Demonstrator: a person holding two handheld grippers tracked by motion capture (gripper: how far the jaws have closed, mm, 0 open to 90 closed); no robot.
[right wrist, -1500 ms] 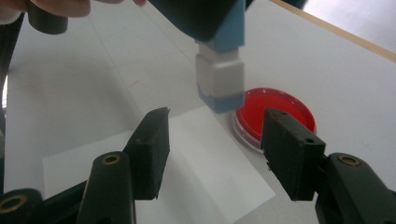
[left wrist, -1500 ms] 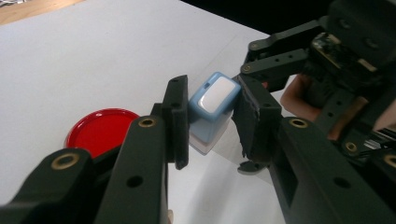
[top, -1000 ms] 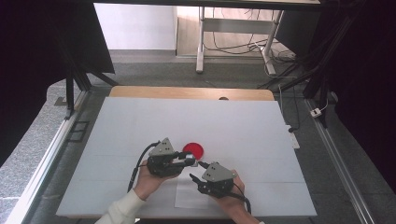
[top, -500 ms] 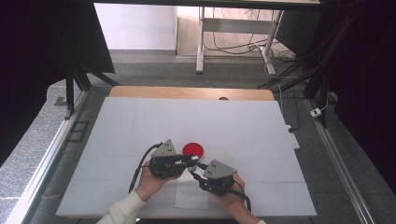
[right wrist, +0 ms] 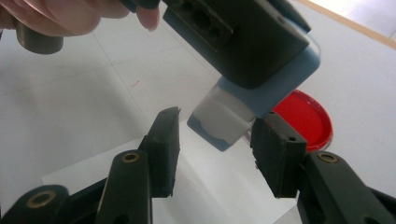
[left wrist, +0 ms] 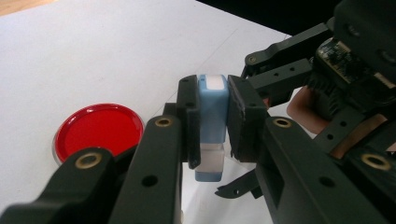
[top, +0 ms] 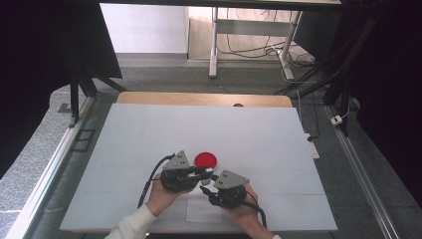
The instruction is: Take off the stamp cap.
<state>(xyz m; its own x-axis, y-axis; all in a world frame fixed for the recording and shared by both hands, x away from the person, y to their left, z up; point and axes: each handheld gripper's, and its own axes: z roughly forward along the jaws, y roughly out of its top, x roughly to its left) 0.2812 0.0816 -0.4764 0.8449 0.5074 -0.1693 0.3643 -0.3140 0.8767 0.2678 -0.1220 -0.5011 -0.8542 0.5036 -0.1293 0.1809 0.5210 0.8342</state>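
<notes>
Clamping a pale-blue block point(left wrist: 213, 112) with a white end, left claw point(left wrist: 213, 126); right claw point(right wrist: 215, 140) apart, having just widened.

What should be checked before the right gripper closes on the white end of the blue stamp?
1. Left gripper clamps blue stamp: ok.
2. White end lies between the right gripper jaws: ok.
3. Right jaws, just reopened, stand clear of it: ok.
4. Red lid flat on the table, clear of the grippers: ok.
5. Paper sheet lies under the hands: ok.
6. Whether the white end is loose: cannot tell.
</notes>
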